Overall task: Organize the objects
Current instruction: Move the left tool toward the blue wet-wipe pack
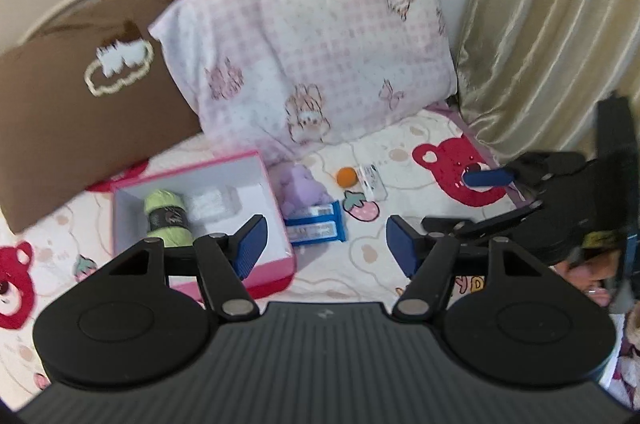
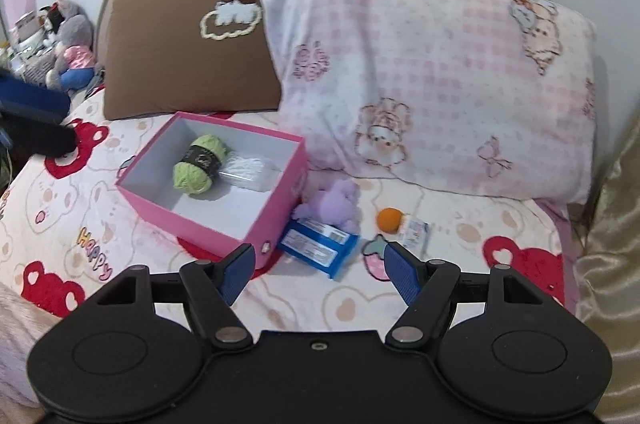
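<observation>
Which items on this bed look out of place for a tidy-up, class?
Four things lie loose on the sheet beside the pink box: a purple plush, a blue packet, an orange ball and a small white carton. Only the green yarn and a clear packet are boxed.

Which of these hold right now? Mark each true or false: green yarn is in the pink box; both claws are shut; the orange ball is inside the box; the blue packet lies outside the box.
1. The green yarn lies inside the pink box. True.
2. Both claws are shut. False: the left claw and right claw are open and empty.
3. The orange ball is inside the box. False: it lies on the bedsheet.
4. The blue packet lies outside the box. True.
</observation>
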{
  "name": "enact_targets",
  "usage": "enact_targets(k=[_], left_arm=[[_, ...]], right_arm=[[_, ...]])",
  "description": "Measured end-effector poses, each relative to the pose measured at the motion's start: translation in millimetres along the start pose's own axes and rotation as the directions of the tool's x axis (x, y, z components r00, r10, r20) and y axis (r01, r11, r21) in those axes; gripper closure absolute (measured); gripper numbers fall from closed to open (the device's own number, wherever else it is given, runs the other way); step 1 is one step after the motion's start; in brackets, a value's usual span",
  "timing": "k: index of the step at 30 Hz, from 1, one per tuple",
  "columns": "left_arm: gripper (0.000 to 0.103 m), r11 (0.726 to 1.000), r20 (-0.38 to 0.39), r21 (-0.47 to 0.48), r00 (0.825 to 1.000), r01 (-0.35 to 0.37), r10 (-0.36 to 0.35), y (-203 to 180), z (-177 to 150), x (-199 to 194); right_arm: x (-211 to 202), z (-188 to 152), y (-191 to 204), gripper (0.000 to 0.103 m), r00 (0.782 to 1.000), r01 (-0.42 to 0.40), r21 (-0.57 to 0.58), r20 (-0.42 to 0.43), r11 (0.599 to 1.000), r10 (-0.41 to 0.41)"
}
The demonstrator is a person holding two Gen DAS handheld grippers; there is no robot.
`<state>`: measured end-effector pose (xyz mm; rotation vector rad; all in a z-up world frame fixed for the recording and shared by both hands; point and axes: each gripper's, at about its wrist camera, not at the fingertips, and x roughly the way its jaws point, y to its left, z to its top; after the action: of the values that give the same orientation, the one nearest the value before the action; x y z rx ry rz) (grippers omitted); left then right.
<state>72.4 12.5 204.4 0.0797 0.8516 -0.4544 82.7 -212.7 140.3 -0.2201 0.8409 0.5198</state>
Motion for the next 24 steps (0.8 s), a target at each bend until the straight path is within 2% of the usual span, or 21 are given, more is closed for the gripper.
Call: enact_targets(k=[5,7,10,15,18,19,20,22,24], left_arm=[[0.038,0.998,-0.026,-0.045,0.999,0.042,-0.043,-11,3,50],[0.038,0.999,-0.001,-0.042,1.000,0.025,-0.025,-15,6,65],[0.038,0.999,0.019,-0.041,1.000,-0.022,0.023,-17,6,87],[0.038,0.986,-0.002,-0.165,1.000,0.029,-0.029,2,-7,135],[0.038,0.978,-0.009,-0.207,1.000,0.019,-0.022,6,-18,165],[0.038,0.977,-0.013,-0.213,1.000,0.013,-0.016,7,-21,173],[0.038,0.976,-0.017,-0.220,1.000,0.010,-0.013,7,-23,181],[0.038,0.970,-0.016,-0.244,1.000,-0.001,-0.003,9,-27,192],[0.038,0.963,-0.004,-0.268,1.000,-0.005,0.004,11,-30,200]], right_arm=[[2,15,-26,0.027,0.999,0.017,0.014,-0.038,1.000,-0.017],[10,21,-33,0.027,0.998,0.030,-0.004,-0.058,1.000,-0.030],[28,19,-39,0.028,0.997,-0.002,-0.010,-0.075,1.000,0.001],[73,1,-43,0.028,0.998,-0.053,-0.001,-0.043,0.999,0.052],[99,-12,-49,0.028,0.997,-0.079,0.035,0.017,0.996,0.079],[107,-14,-52,0.028,0.997,-0.080,0.047,0.010,0.996,0.080],[117,-13,-55,0.028,0.997,-0.077,0.063,-0.019,0.995,0.079],[136,-2,-61,0.028,0.990,-0.039,0.099,-0.135,0.994,0.052],[152,5,-74,0.028,0.986,-0.004,0.163,-0.165,0.987,0.032]])
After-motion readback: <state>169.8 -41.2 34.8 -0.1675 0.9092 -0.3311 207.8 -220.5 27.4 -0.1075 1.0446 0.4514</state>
